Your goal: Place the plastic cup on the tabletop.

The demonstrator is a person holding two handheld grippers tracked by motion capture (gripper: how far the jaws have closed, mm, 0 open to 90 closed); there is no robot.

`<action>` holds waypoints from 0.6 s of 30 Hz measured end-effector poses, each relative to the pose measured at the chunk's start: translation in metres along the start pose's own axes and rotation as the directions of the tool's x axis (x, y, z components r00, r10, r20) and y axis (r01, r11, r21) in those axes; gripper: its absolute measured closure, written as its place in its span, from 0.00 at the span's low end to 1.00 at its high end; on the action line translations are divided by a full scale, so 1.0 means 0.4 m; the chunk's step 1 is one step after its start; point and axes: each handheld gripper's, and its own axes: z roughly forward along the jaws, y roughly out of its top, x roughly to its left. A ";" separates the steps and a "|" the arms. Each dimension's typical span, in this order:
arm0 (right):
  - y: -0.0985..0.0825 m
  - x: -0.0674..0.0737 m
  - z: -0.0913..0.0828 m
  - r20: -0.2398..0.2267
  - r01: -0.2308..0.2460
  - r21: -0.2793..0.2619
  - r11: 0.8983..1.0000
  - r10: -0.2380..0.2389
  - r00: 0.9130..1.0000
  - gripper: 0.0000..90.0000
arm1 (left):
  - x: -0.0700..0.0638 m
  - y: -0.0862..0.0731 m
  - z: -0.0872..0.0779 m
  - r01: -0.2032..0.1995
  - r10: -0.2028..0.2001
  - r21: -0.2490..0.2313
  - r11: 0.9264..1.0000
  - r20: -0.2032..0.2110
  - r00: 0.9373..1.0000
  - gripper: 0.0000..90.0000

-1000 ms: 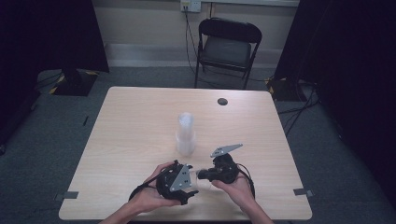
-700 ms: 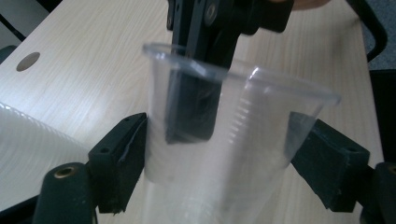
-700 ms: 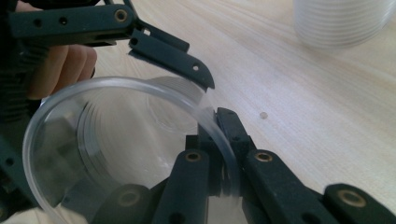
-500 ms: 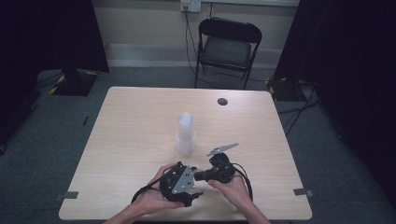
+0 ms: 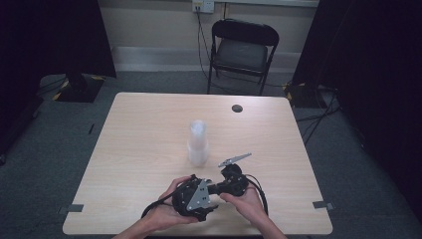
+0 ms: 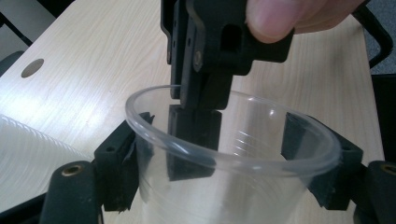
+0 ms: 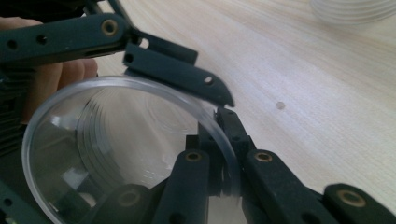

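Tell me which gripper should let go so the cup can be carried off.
Probably the left gripper: it only cradles the cup around its body. The right gripper pinches the rim, a grip fit for carrying.

We see a pale wood-grain counter [image 5: 134,149] on grey carpet. On it stands an upright stack of clear cups [image 5: 197,143] near the middle, and a small dark disc [image 5: 237,108] near the far edge.

Glossy clear plastic cup [image 6: 233,154]; matt black plastic claw [image 7: 224,179]; pale wood-grain table [image 5: 139,139].
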 end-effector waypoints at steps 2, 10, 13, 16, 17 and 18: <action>-0.001 -0.001 0.000 -0.001 -0.004 -0.002 1.000 0.004 1.000 0.99 | 0.002 0.001 -0.002 -0.008 0.008 0.003 1.000 0.002 1.000 0.30; -0.004 -0.009 -0.005 0.010 -0.012 -0.032 0.999 0.012 1.000 0.89 | 0.020 -0.002 -0.004 0.046 -0.045 -0.029 0.999 0.019 0.999 0.32; -0.004 -0.012 -0.010 0.011 -0.012 -0.049 0.999 0.013 1.000 0.88 | 0.026 -0.005 -0.005 0.076 -0.075 -0.045 0.996 0.025 0.997 0.32; -0.003 -0.015 -0.020 0.007 -0.010 -0.080 0.997 0.010 1.000 0.85 | 0.038 -0.010 -0.005 0.115 -0.113 -0.056 0.992 0.031 0.993 0.32; -0.003 -0.015 -0.020 0.007 -0.010 -0.080 0.997 0.010 1.000 0.85 | 0.038 -0.010 -0.005 0.115 -0.113 -0.056 0.992 0.031 0.993 0.32; -0.002 -0.017 -0.025 0.009 -0.001 -0.099 0.995 0.002 1.000 0.84 | 0.045 -0.014 -0.006 0.135 -0.133 -0.068 0.989 0.030 0.991 0.32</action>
